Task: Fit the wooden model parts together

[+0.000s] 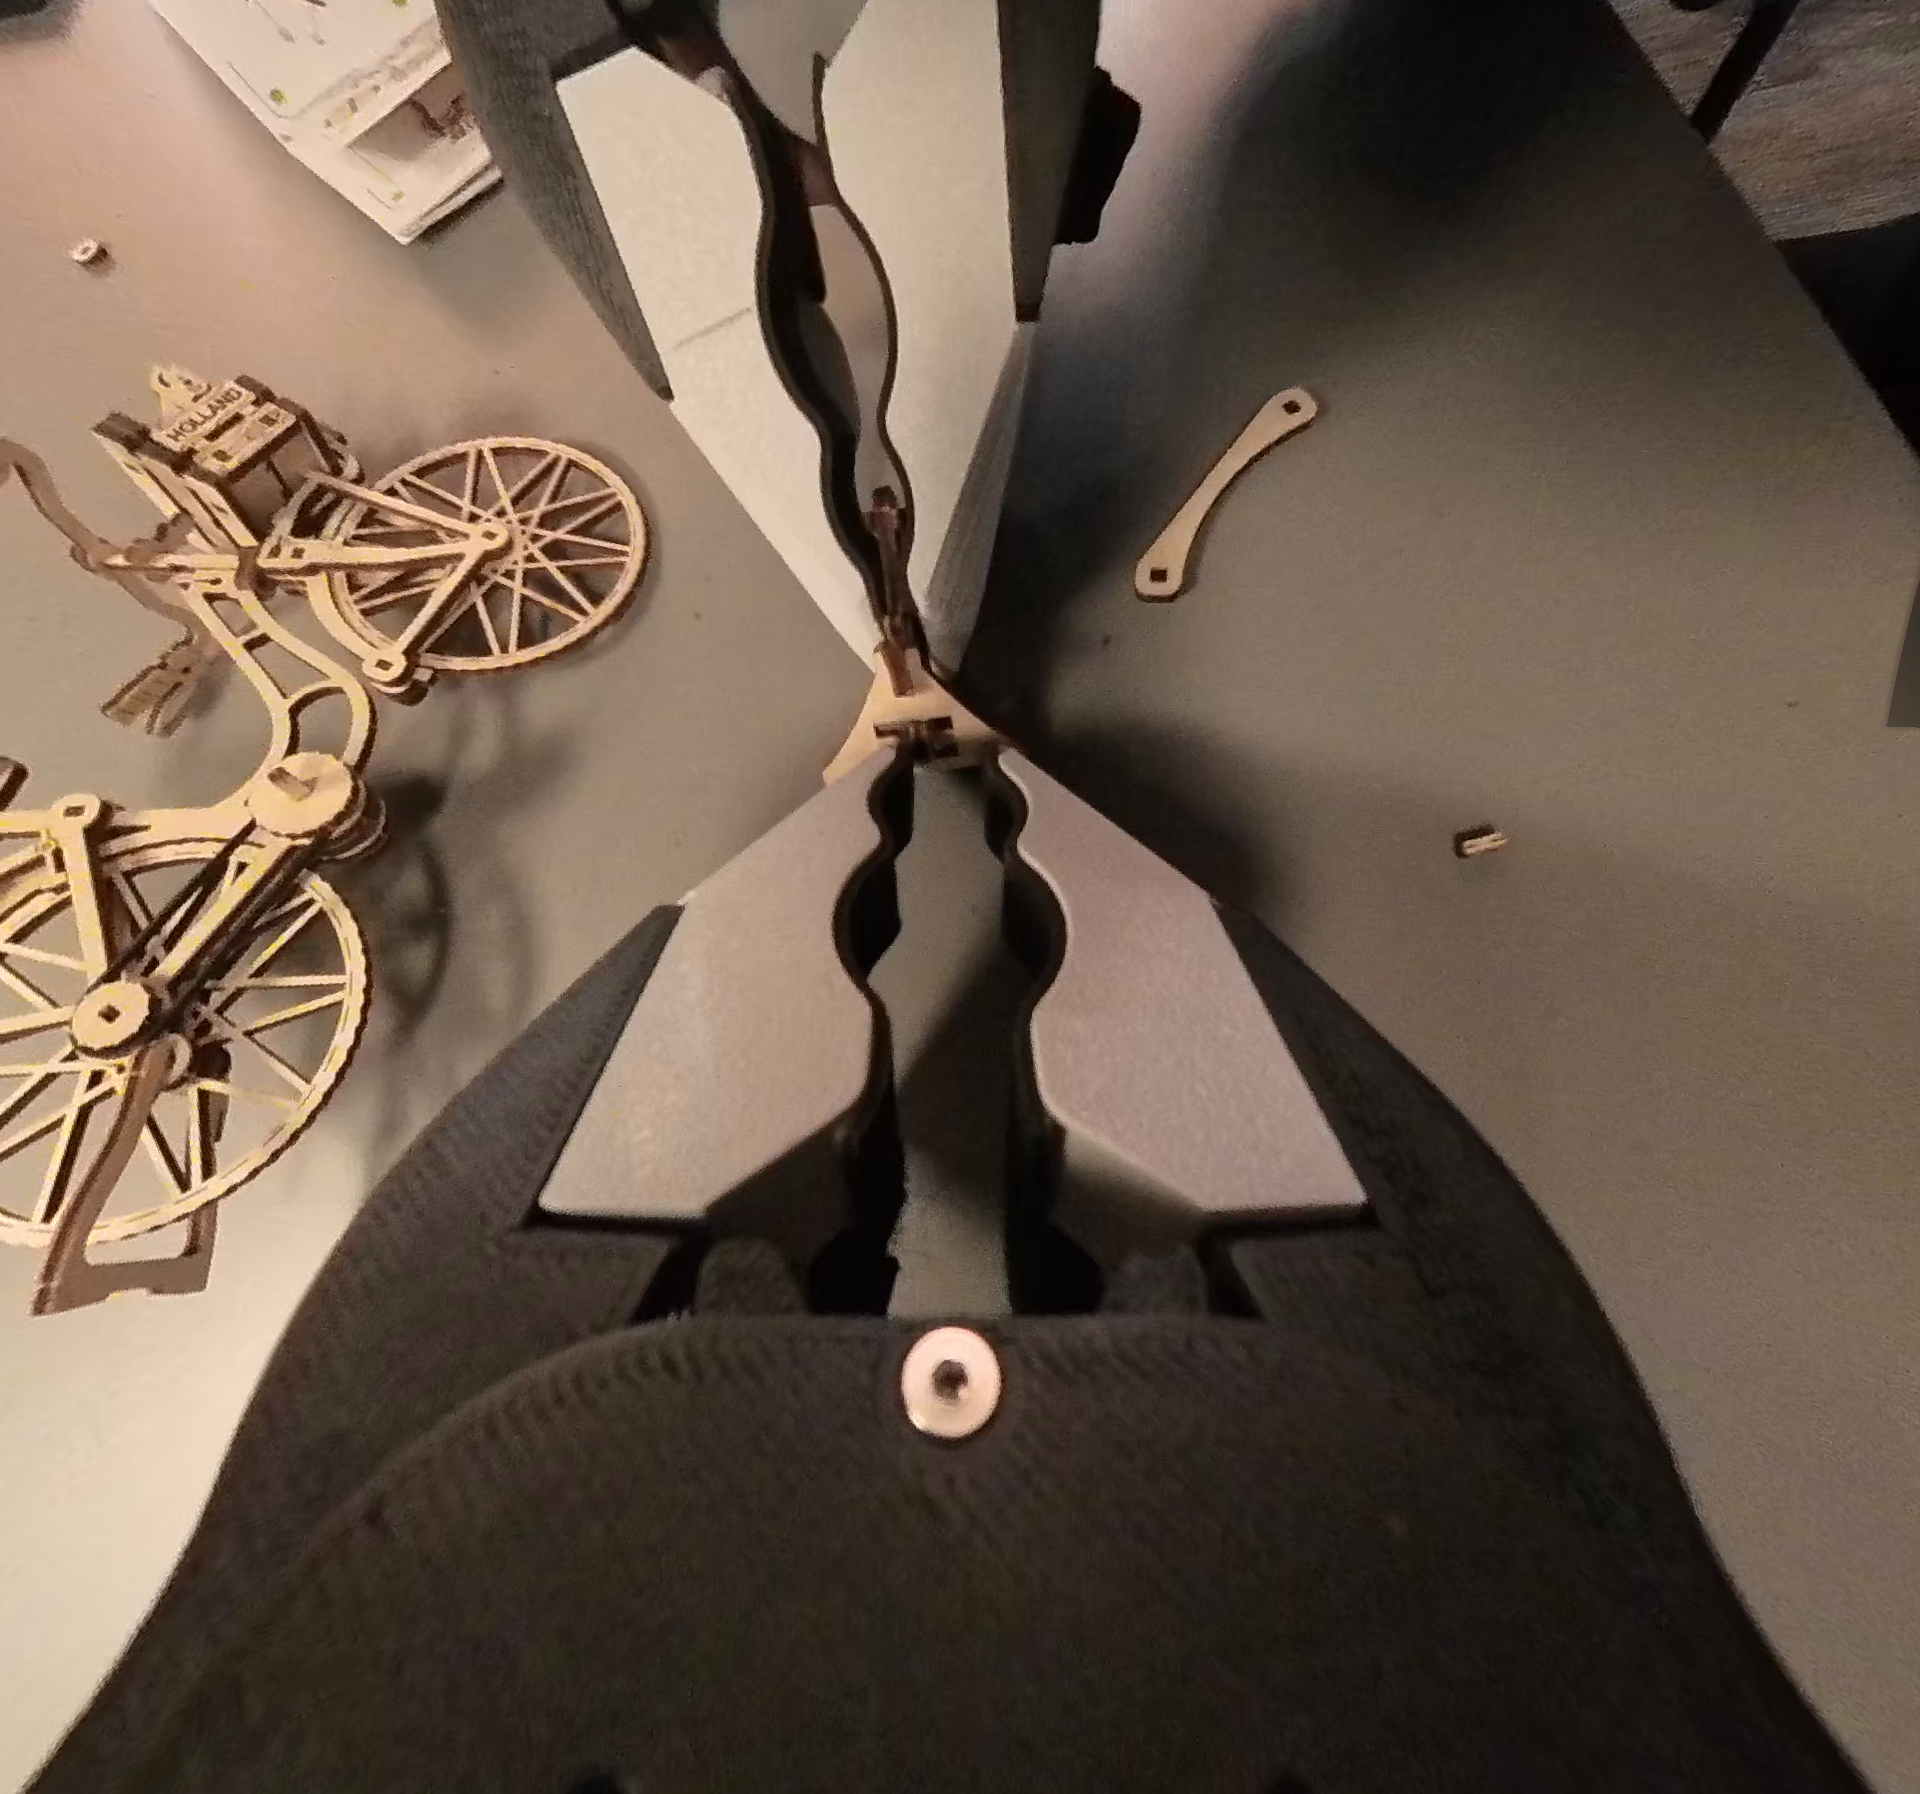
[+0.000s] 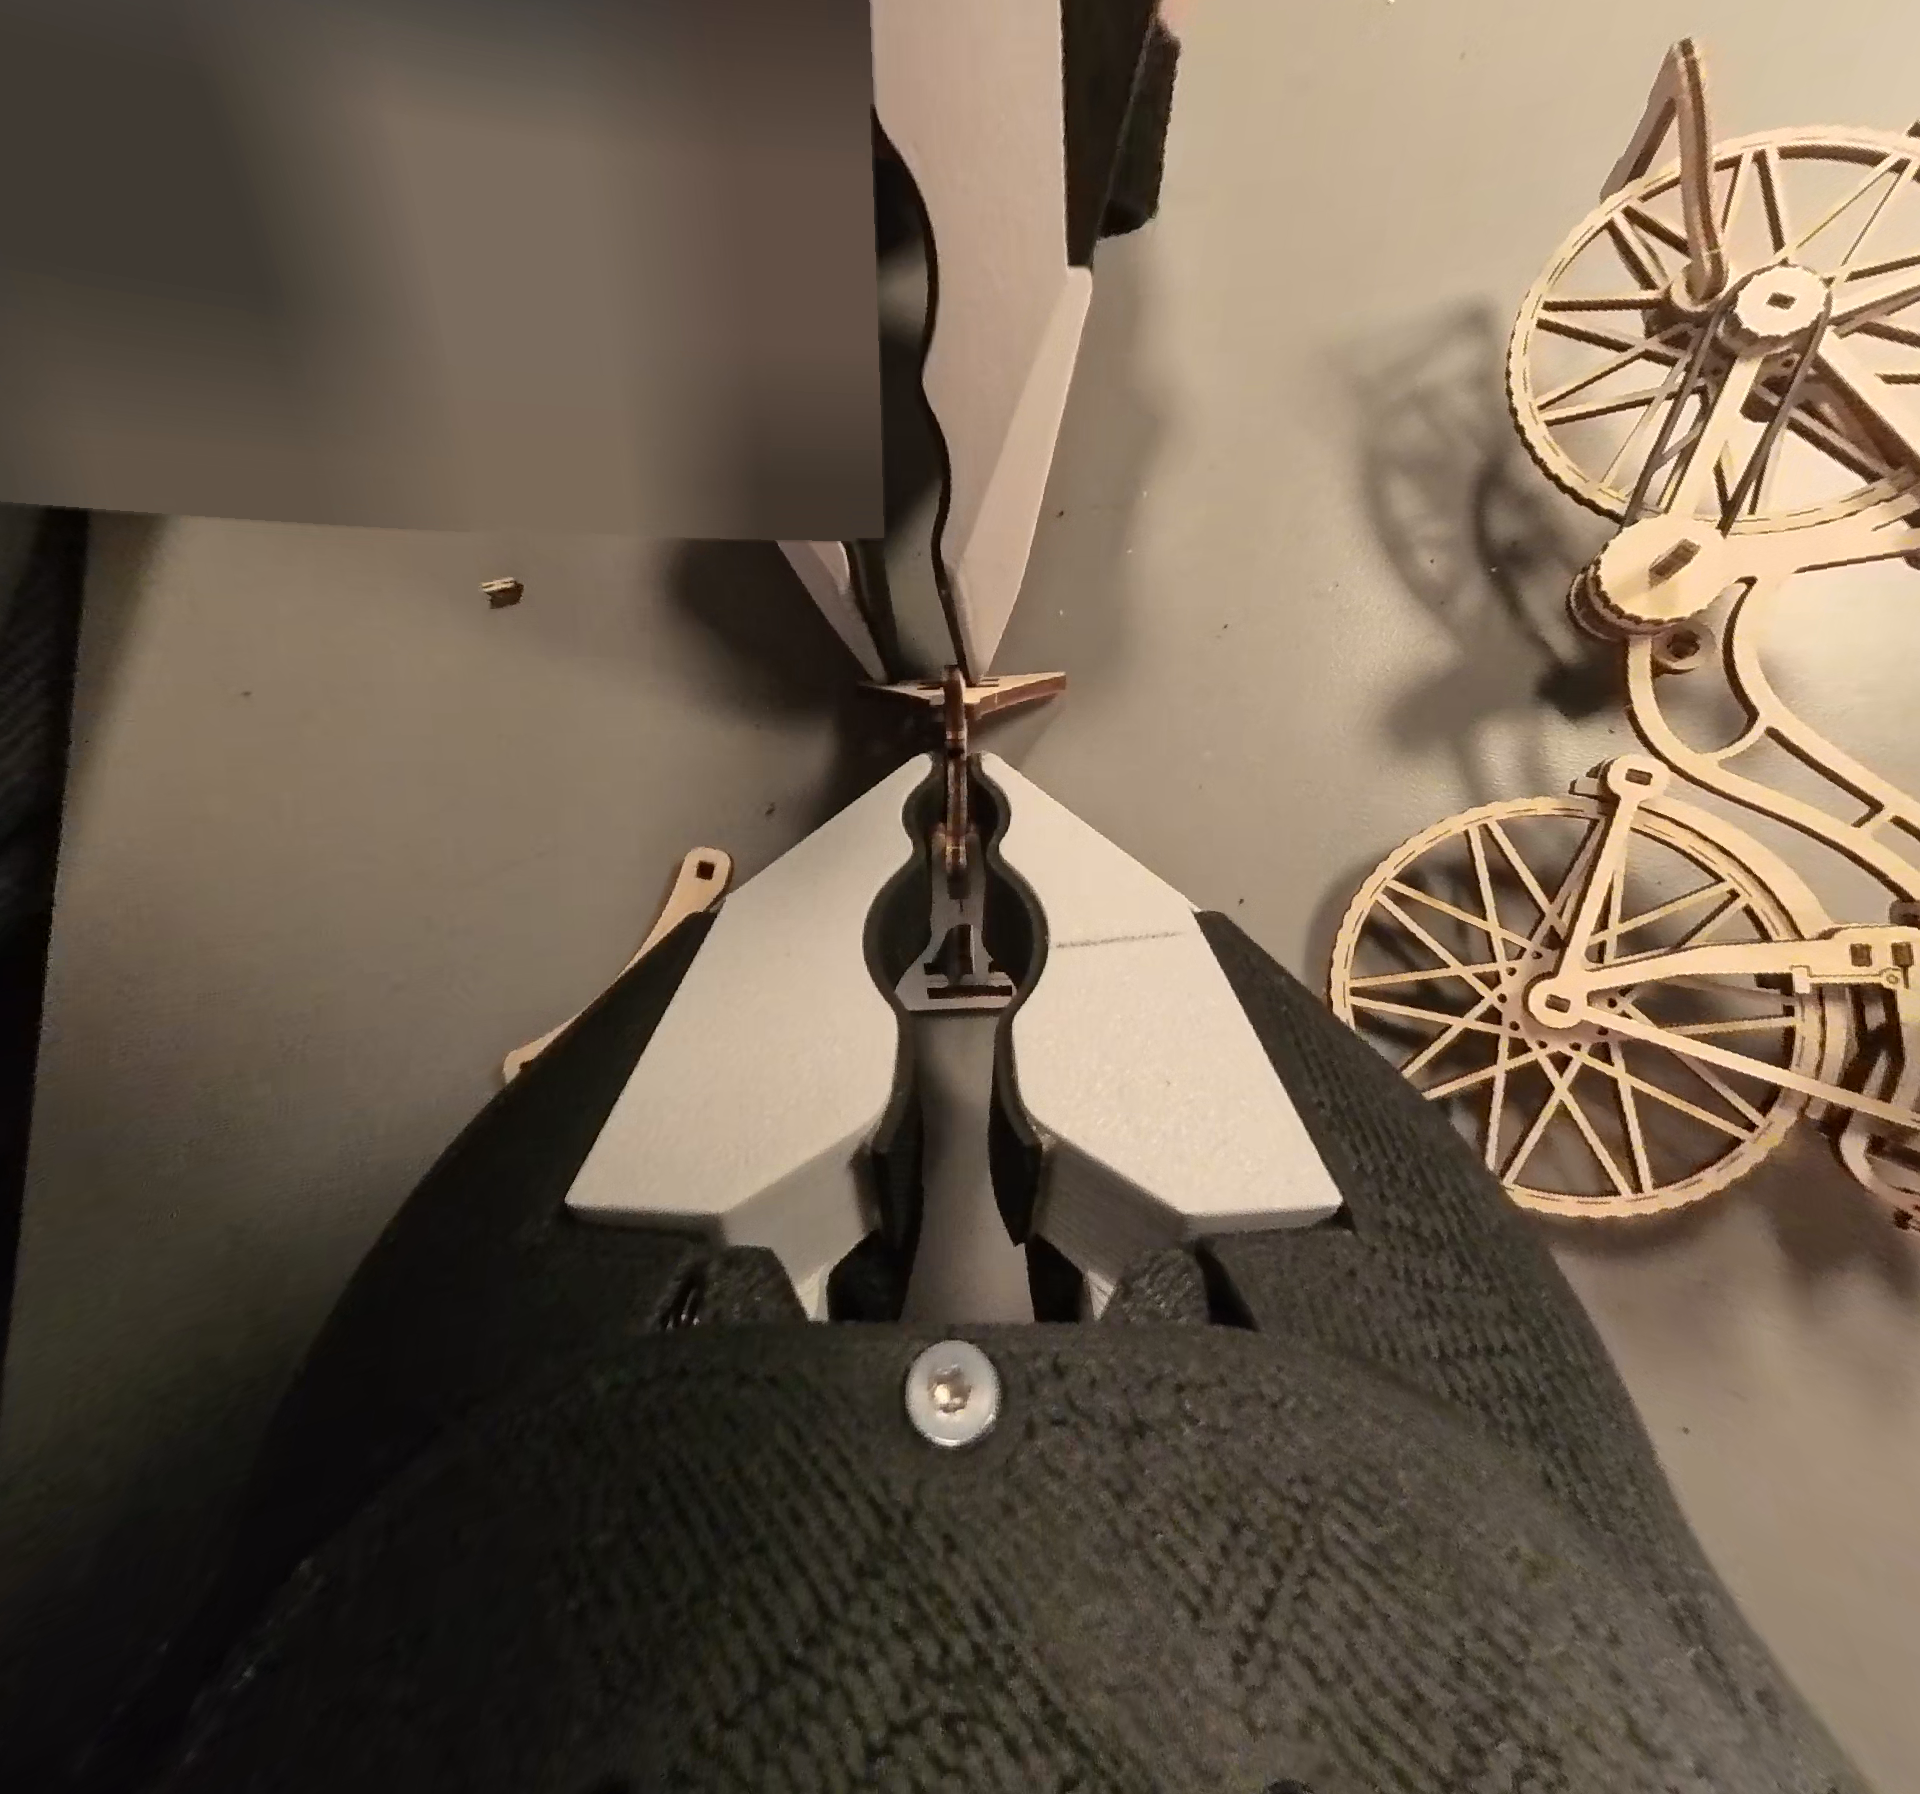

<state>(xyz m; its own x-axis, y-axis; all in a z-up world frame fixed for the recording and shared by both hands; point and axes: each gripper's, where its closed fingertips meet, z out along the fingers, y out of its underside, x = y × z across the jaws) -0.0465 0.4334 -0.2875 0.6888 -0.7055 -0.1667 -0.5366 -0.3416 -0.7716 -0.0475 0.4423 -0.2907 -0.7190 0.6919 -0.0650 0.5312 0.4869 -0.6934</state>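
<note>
With the left gripper (image 1: 914, 757) closed on the flat plate (image 1: 902, 731) and the right gripper (image 2: 954, 768) closed on the slim strut (image 2: 954, 851) at frame centre, press straight, without twisting.

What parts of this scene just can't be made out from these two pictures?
- Right wrist view: a blurred patch covers the upper left.
- Right wrist view: the curved wooden strip is half hidden behind the right gripper.
- Left wrist view: the wooden bicycle is cut by the left edge.
- Both views: the small wooden piece is too tiny to identify.
</note>
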